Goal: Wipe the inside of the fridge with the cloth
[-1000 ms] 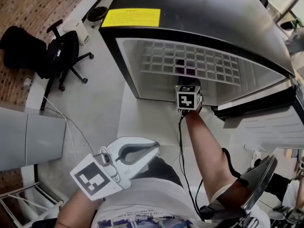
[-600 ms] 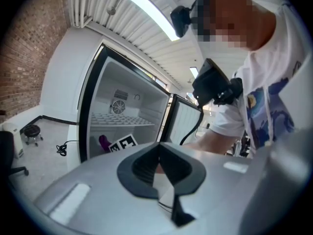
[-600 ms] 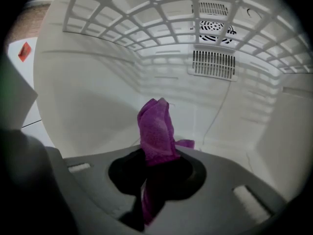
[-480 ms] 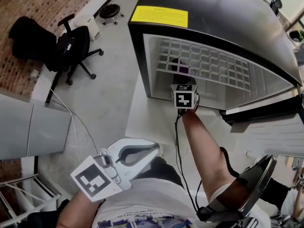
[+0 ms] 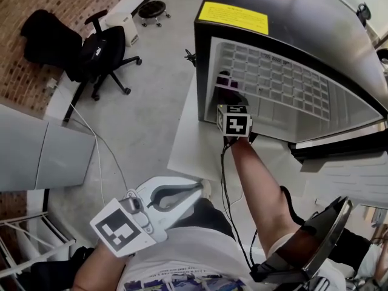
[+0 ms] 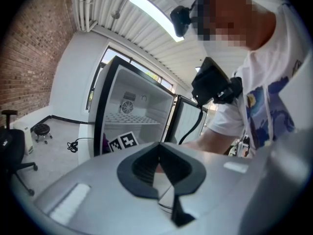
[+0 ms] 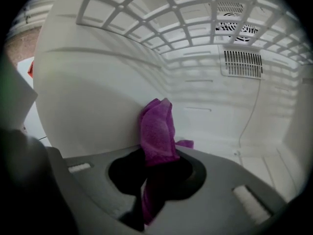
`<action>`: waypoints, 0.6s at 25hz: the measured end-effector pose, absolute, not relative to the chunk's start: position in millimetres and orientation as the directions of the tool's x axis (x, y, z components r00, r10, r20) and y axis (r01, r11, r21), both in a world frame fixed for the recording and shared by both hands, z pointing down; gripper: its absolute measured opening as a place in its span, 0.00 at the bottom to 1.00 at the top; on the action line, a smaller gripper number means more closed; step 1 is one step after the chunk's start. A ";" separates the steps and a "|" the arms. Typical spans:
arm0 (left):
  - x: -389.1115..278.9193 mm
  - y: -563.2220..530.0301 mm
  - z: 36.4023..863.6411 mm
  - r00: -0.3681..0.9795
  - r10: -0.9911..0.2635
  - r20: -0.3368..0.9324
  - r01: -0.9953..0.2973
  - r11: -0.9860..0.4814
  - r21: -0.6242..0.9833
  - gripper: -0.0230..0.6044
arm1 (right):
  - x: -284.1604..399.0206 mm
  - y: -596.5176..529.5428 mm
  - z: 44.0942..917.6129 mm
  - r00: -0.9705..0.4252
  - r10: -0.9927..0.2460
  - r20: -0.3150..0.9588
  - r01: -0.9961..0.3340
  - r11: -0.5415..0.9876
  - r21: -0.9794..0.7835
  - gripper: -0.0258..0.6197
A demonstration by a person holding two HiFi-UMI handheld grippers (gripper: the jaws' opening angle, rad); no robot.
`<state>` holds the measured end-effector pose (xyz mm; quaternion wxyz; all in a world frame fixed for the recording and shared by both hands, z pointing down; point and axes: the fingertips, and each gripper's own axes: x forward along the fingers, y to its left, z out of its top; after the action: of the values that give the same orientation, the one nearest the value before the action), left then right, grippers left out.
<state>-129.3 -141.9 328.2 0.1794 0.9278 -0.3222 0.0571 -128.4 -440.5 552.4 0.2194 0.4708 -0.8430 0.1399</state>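
Right claw [image 7: 152, 174] gripping purple cloth [image 7: 156, 126] inside the open fridge [image 7: 83, 97], left claw [image 6: 159, 169] closed on nothing

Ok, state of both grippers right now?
Left gripper: jaws closed, empty.
Right gripper: jaws closed on the purple cloth, inside the fridge.

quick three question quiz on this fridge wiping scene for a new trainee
1. True or false: the left gripper is shut on the crumpled purple cloth.
2. Where does the right gripper reach? A into the open black fridge; B into a sink; C into a drawer.
3. Fill in: the white grid shelf lies ___ the right gripper.
Key: 1 false; 2 A; 3 above.
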 end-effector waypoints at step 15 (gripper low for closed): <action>-118.4 -128.2 322.7 0.827 -0.521 0.213 -0.563 -0.774 0.291 0.05 | -105.3 -423.7 510.4 -0.507 -0.763 0.400 -0.849 0.522 -0.081 0.12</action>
<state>-118.4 -128.2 322.7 0.1731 0.9399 -0.2883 0.0602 -105.3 -423.7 510.4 0.1597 0.4700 -0.8577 0.1345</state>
